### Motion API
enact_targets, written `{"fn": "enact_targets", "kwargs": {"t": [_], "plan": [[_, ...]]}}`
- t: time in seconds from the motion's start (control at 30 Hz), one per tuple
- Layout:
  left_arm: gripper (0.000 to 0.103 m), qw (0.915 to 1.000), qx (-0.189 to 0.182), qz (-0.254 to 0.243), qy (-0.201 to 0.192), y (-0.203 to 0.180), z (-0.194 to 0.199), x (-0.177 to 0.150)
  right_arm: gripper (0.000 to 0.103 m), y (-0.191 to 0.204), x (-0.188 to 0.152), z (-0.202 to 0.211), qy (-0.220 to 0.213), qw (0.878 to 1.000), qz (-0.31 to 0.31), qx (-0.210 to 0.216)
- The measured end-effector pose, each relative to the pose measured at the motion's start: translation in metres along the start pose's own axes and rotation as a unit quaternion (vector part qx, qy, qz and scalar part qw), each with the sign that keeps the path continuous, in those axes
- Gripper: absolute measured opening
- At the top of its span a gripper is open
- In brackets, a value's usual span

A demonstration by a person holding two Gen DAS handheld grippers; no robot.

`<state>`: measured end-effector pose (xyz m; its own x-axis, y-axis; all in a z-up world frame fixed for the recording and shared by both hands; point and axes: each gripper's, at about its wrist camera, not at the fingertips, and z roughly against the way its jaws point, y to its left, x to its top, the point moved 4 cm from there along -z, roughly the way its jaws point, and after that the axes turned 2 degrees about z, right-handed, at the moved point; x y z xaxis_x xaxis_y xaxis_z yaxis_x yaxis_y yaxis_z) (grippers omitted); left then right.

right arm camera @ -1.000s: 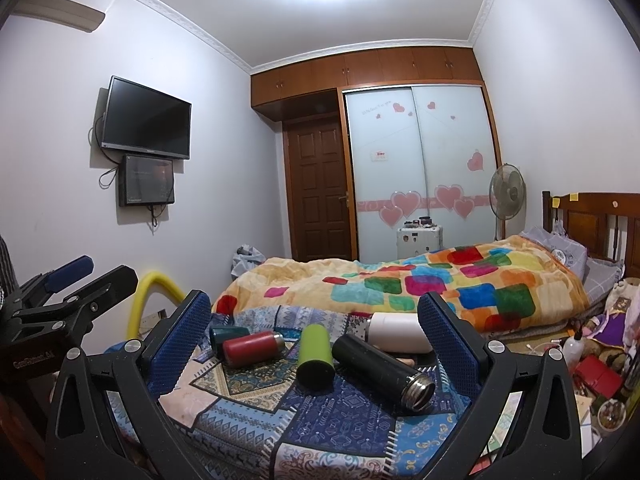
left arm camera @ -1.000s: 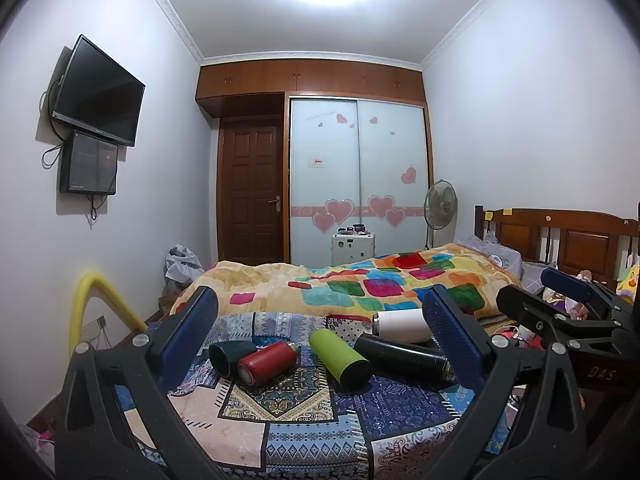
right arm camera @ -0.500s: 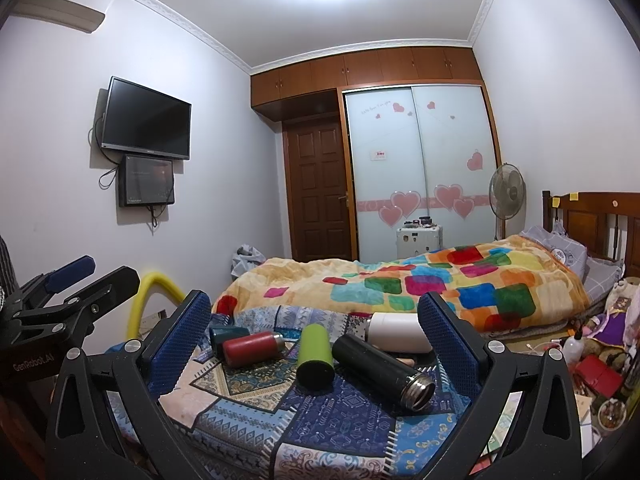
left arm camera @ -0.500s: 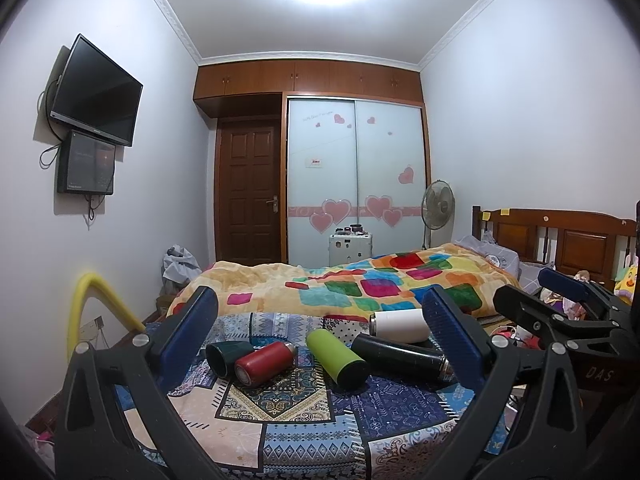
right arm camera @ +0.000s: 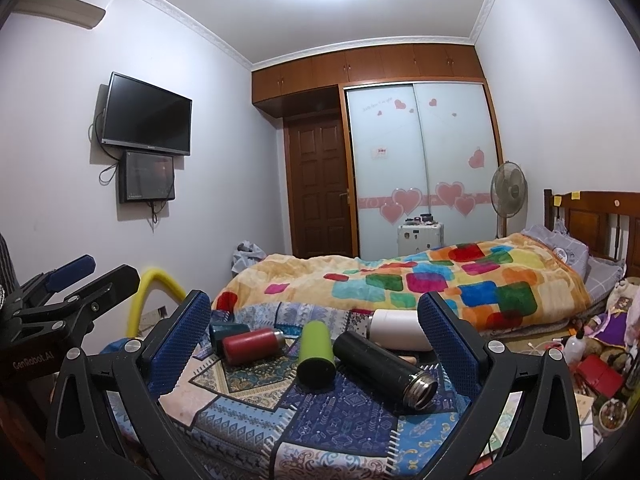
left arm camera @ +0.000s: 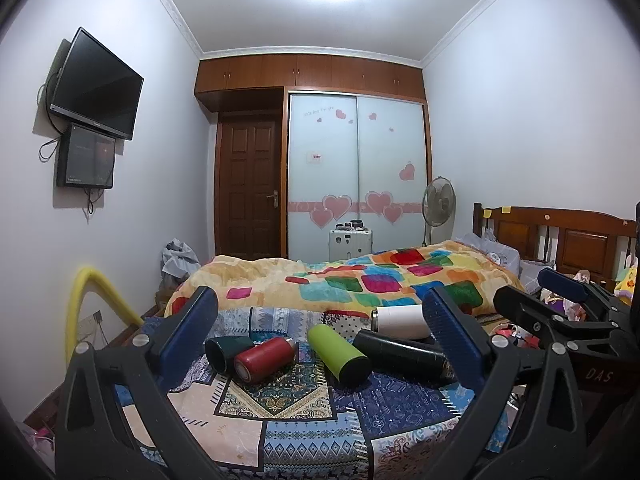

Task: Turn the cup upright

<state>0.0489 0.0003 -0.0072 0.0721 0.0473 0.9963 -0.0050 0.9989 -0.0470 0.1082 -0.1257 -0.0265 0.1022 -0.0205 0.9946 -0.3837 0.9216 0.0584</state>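
Left wrist view: left gripper (left arm camera: 320, 332) jaws wide apart, empty, hanging short of the patterned blue patchwork cloth (left arm camera: 288, 436). Right gripper (right arm camera: 314, 334) also spread, holding nothing. Five cylinders lie on their sides mid-cloth: dark green open-mouthed cup (left arm camera: 224, 350) nearest the left edge, touching the red steel bottle (left arm camera: 264, 359); then lime-green tumbler (left arm camera: 339, 354), black steel flask (left arm camera: 404, 354), white tumbler (left arm camera: 400, 321) toward the far edge. Which one is the target is unclear, probably the dark green cup. Looks light, rigid, smooth-walled, likely to roll on soft cloth. Grip across mid-body, clear of the red bottle.
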Motion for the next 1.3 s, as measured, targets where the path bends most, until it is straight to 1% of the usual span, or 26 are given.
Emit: {"fn": "enact_targets", "kwargs": {"t": [0.17,0.3,0.37,0.43,0.47,0.5,0.53,0.57,0.6,0.67,0.7,0.73,0.8,0.87,0.9,0.97,1.03,1.23,1.3], "plan": [[0.103,0.9999,-0.006,-0.002,0.011,0.005,-0.012,-0.007,0.103,-0.004,-0.005,-0.010,0.010,1.000,-0.001,-0.004],[0.103,0.9993,-0.005,0.001,0.036,0.015,-0.035,-0.018,0.103,-0.010,-0.013,-0.024,0.023,1.000,-0.002,-0.011],[0.103,0.9984,-0.007,0.004,0.055,0.024,-0.050,-0.024,0.103,-0.013,-0.017,-0.033,0.032,0.999,0.000,-0.017],[0.103,0.9965,-0.005,0.006,0.083,0.034,-0.073,-0.033,0.103,-0.018,-0.022,-0.042,0.041,0.999,0.001,-0.022],[0.102,0.9954,-0.006,0.005,0.095,0.039,-0.083,-0.037,0.103,-0.020,-0.025,-0.048,0.047,0.999,0.003,-0.025],[0.099,0.9946,-0.006,0.003,0.103,0.041,-0.090,-0.040,0.103,-0.022,-0.027,-0.053,0.053,0.998,0.005,-0.027],[0.096,0.9924,-0.007,-0.001,0.123,0.047,-0.106,-0.046,0.103,-0.024,-0.030,-0.059,0.059,0.998,0.006,-0.028],[0.092,0.9906,-0.008,-0.005,0.137,0.051,-0.116,-0.051,0.103,-0.027,-0.033,-0.066,0.067,0.997,0.007,-0.030],[0.090,0.9894,-0.008,-0.008,0.145,0.053,-0.124,-0.055,0.103,-0.029,-0.037,-0.073,0.074,0.997,0.007,-0.030],[0.087,0.9839,-0.006,-0.018,0.177,0.062,-0.152,-0.068,0.103,-0.033,-0.044,-0.084,0.089,0.995,0.009,-0.034],[0.084,0.9822,-0.007,-0.021,0.186,0.064,-0.160,-0.072,0.103,-0.036,-0.048,-0.091,0.098,0.995,0.010,-0.036],[0.081,0.9789,-0.010,-0.026,0.203,0.068,-0.174,-0.078,0.103,-0.038,-0.052,-0.096,0.104,0.994,0.010,-0.037],[0.073,0.9712,-0.017,-0.032,0.235,0.075,-0.199,-0.092,0.103,-0.041,-0.060,-0.108,0.120,0.992,0.007,-0.035],[0.070,0.9634,-0.022,-0.036,0.265,0.080,-0.220,-0.105,0.103,-0.044,-0.067,-0.119,0.134,0.990,0.005,-0.034],[0.066,0.9611,-0.020,-0.040,0.273,0.082,-0.226,-0.109,0.103,-0.046,-0.070,-0.125,0.140,0.990,0.004,-0.034],[0.065,0.9556,-0.018,-0.053,0.289,0.087,-0.243,-0.119,0.103,-0.048,-0.074,-0.132,0.148,0.988,0.004,-0.034],[0.065,0.9503,-0.021,-0.055,0.306,0.095,-0.261,-0.130,0.103,-0.050,-0.077,-0.141,0.154,0.987,0.005,-0.032],[0.057,0.9362,-0.026,-0.061,0.345,0.108,-0.299,-0.153,0.103,-0.048,-0.083,-0.161,0.162,0.986,0.015,-0.028],[0.056,0.9349,-0.018,-0.075,0.346,0.107,-0.305,-0.156,0.103,-0.046,-0.085,-0.167,0.161,0.986,0.016,-0.026]]}}
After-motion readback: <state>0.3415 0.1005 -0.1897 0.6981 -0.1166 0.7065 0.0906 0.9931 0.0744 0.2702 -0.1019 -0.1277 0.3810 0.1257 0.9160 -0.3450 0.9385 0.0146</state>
